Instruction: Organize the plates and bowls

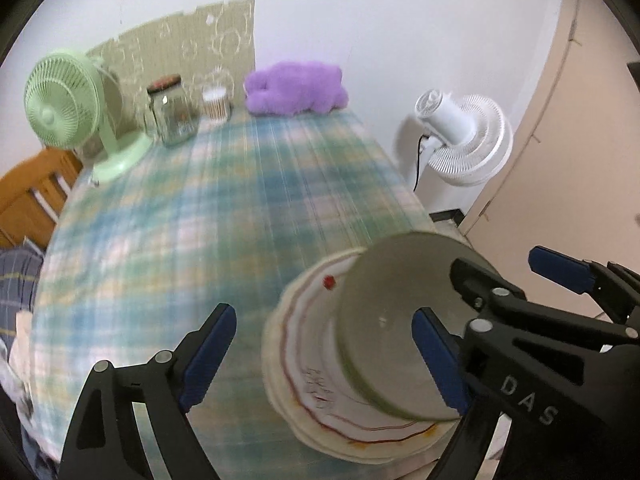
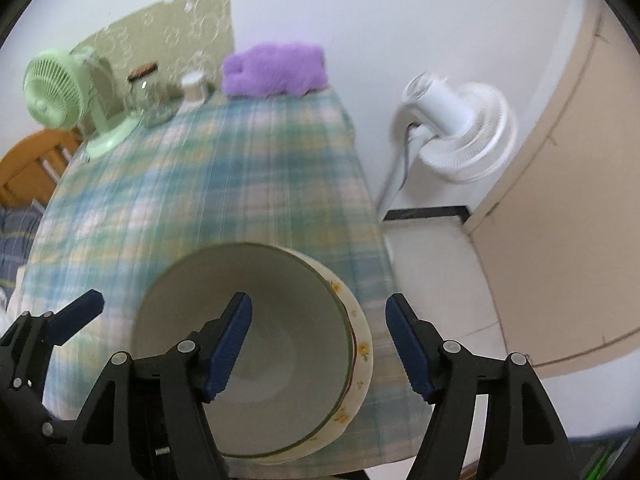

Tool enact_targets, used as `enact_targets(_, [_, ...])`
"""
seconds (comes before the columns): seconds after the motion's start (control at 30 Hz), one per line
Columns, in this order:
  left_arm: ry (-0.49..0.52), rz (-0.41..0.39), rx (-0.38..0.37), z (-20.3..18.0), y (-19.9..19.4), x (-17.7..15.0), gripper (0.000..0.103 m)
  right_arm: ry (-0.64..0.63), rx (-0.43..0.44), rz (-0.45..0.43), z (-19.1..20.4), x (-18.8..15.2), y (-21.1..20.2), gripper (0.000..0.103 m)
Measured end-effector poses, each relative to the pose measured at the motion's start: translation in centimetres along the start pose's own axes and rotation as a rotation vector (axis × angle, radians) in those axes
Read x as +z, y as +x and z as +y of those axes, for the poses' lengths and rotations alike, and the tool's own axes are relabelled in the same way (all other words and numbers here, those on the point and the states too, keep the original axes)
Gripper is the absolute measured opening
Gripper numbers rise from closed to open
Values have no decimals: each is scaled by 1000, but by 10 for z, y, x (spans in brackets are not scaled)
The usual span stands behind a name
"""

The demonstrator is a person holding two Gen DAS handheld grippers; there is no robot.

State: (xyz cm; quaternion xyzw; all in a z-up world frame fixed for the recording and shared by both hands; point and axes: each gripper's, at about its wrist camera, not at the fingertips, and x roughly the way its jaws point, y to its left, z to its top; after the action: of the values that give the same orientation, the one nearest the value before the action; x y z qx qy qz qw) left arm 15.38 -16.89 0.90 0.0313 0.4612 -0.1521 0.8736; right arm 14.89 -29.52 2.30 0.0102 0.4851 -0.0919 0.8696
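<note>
A cream bowl [image 1: 384, 300] with yellow flowers on its outer wall [image 2: 362, 348] stands on a stack of red-rimmed plates [image 1: 304, 320] near the table's front right corner. My left gripper [image 1: 322, 358] hovers open above the stack's left side, its right pad in front of the bowl and nothing pressed. My right gripper [image 2: 318, 350] is open above the bowl [image 2: 248, 344]; one pad hangs over the inside, the other outside the right rim, both apart from it. It also shows at the right of the left wrist view [image 1: 504, 268]. A finger of my left gripper [image 2: 78, 314] shows at the left of the right wrist view.
A plaid cloth [image 1: 200, 220] covers the table. At its far end stand a green desk fan [image 1: 60, 108], a glass jar [image 1: 172, 116], a cotton-swab tub [image 1: 218, 102] and a purple plush [image 1: 296, 88]. A white floor fan [image 1: 464, 136] stands off the right edge, a wooden chair [image 1: 32, 192] at left.
</note>
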Motion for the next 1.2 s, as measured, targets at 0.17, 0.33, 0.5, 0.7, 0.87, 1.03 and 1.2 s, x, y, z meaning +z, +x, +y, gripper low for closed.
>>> enact_targets(0.17, [22, -73, -20, 40, -25, -3, 94, 63, -27, -67, 25, -4, -25, 73])
enact_targets(0.33, [29, -114, -23, 85, -40, -18, 96, 100, -26, -136, 66, -20, -44, 73])
enact_targets(0.5, [25, -129, 32, 130, -50, -44, 96, 106, 12, -145, 109, -42, -47, 73])
enact_targets(0.7, [-38, -217, 127, 172, -64, -80, 97, 42, 57, -204, 147, -63, -53, 73])
enact_targets(0.87, [-107, -275, 183, 194, -76, -113, 99, 6, 93, -251, 167, -86, -51, 74])
enact_targets(1.03, [-118, -290, 210, 202, -89, -143, 103, -16, 92, -291, 178, -115, -55, 75])
enact_targets(1.2, [-123, -308, 194, 203, -100, -167, 103, -32, 92, -319, 185, -143, -67, 75])
